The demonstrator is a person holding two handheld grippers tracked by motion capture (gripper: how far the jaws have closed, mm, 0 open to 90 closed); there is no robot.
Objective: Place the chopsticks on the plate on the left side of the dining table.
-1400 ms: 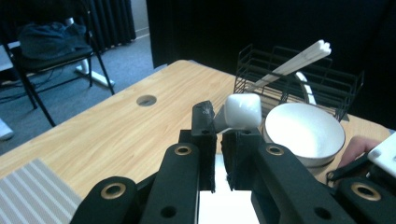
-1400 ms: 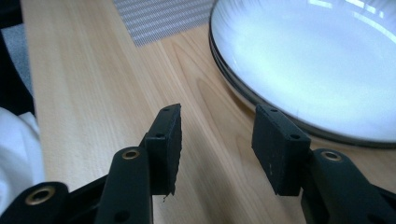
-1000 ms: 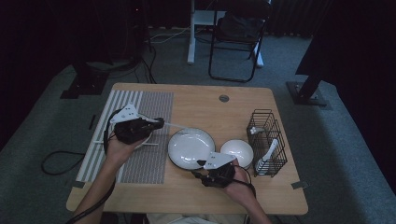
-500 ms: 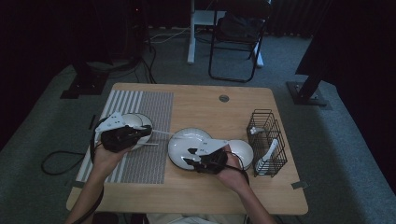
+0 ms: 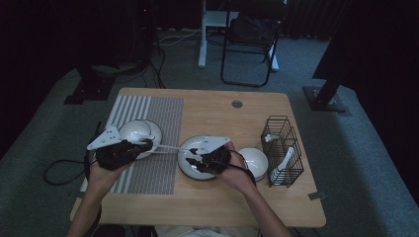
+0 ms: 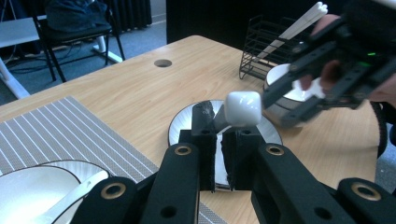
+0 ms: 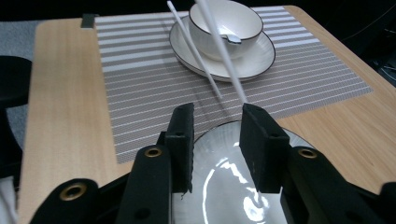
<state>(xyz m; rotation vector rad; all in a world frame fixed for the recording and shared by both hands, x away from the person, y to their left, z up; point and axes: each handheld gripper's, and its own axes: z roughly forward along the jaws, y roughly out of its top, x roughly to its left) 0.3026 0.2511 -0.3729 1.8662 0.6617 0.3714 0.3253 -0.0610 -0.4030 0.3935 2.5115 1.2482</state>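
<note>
My left tongs (image 5: 147, 144) are clamped tight on a pair of thin white chopsticks (image 5: 168, 147). The chopsticks reach toward 3 o'clock across the ribbed grey striped placemat (image 5: 163, 123), and their tips lie just ahead of my right tongs (image 7: 215, 121). The right tongs' jaws have just been closing but stand partly apart with nothing pinched between them. Those tongs hang over a glossy round plate (image 7: 233, 186) on bare wood, with a white bowl (image 5: 257, 160) and a black wire rack (image 5: 284, 143) close at 3 o'clock. There is open tabletop at 12 o'clock, and a bowl on its saucer (image 7: 224, 42) sits on the mat.
</note>
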